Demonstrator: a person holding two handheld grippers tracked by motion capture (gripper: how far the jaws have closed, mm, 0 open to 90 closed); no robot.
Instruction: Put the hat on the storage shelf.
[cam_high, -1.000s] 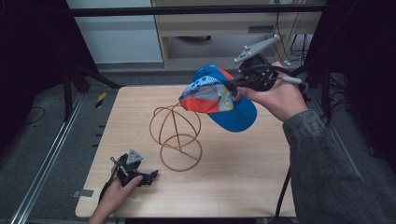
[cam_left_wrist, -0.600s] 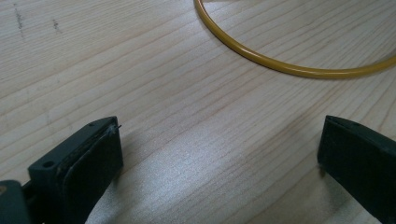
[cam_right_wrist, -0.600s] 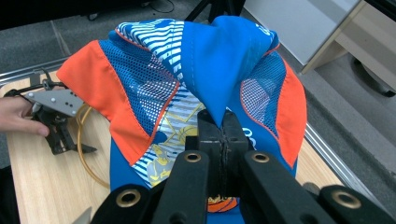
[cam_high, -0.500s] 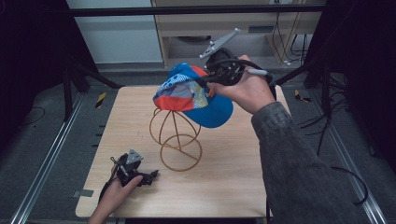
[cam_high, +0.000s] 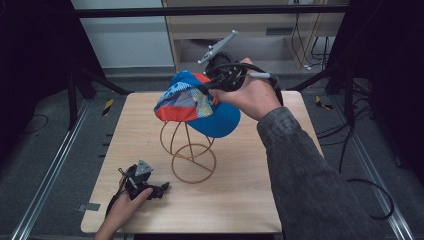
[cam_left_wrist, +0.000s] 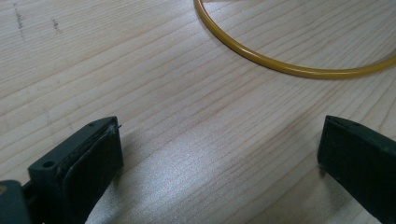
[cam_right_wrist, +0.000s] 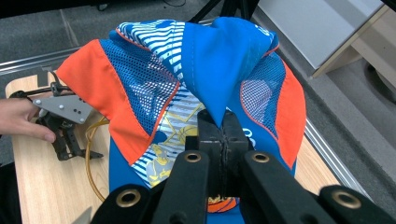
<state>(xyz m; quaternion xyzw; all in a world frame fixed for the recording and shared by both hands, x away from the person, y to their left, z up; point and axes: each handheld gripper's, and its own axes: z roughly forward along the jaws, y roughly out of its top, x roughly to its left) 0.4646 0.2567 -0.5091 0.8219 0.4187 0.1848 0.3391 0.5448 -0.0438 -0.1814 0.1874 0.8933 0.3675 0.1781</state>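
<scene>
Hidden under the blue, orange and patterned mesh cap (cam_high: 197, 102), upper centre of the high view: the top of the gold wire hat stand (cam_high: 192, 152). Cut off by the top edge in the left gripper view: all but a curved arc of that stand's base ring (cam_left_wrist: 280, 65). Cropped at the bottom corners there: both black jaws of the left gripper (cam_left_wrist: 219, 154). Buried in a pinched fold of blue fabric, centre of the right gripper view: the pads of the right gripper (cam_right_wrist: 223, 128). Possibly the cap's brim, lower centre there, masked by the jaws. Cut by the bottom edge, high view: the grey-sleeved right forearm (cam_high: 310, 180).
</scene>
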